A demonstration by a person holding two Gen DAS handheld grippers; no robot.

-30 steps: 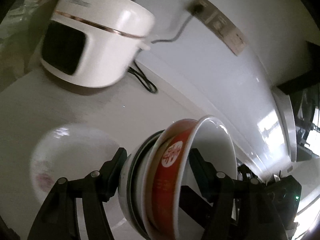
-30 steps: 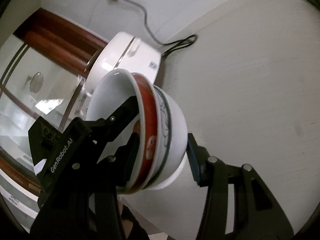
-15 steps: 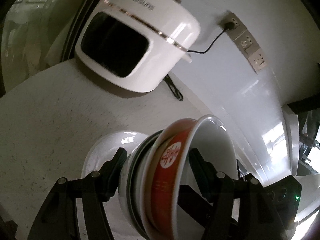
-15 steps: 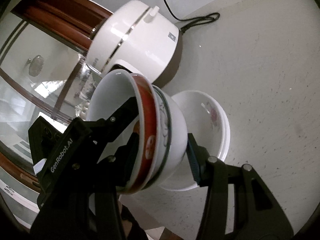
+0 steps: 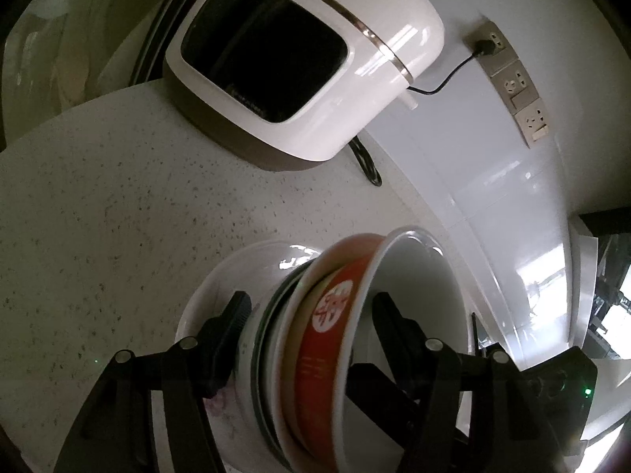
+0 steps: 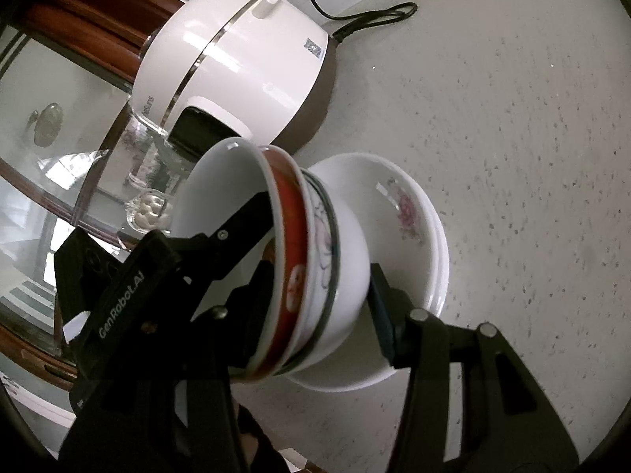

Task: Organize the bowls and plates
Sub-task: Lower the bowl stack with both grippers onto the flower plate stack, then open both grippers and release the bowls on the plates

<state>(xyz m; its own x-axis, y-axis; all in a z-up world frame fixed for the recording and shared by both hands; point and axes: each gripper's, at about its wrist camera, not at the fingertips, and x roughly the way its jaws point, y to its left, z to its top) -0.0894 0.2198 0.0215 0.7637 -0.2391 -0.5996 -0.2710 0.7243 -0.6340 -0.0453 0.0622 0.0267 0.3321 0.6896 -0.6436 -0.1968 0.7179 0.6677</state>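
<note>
A nested stack of bowls (image 5: pixel 327 358) is held on its side between both grippers, with its open mouth turned toward the right in the left wrist view and toward the left in the right wrist view. The stack has a red bowl (image 6: pixel 290 268) with a white round emblem, sitting inside a white bowl with a dark rim band (image 6: pixel 339 276). The left gripper (image 5: pixel 307 311) pinches the stack, one finger pressed against the outer white wall and the other finger inside the mouth of the innermost bowl. The right gripper (image 6: pixel 315 252) clamps the same stack the same way, with one finger (image 6: pixel 244 220) inside the mouth and the blue-padded finger (image 6: pixel 380 307) against the base side. Just behind and below the stack, a pile of white plates (image 6: pixel 410 213) with a pink flower print lies on the speckled countertop (image 6: pixel 512 118); whether the stack touches the plates I cannot tell. Farther back on the counter stands a white rice cooker (image 5: pixel 307 51) with a dark front window, its black cord (image 5: pixel 445 79) running to a wall socket strip (image 5: pixel 512 79) on the right. In the right wrist view a glass lid (image 6: pixel 102 181) shows to the left of the cooker.
</note>
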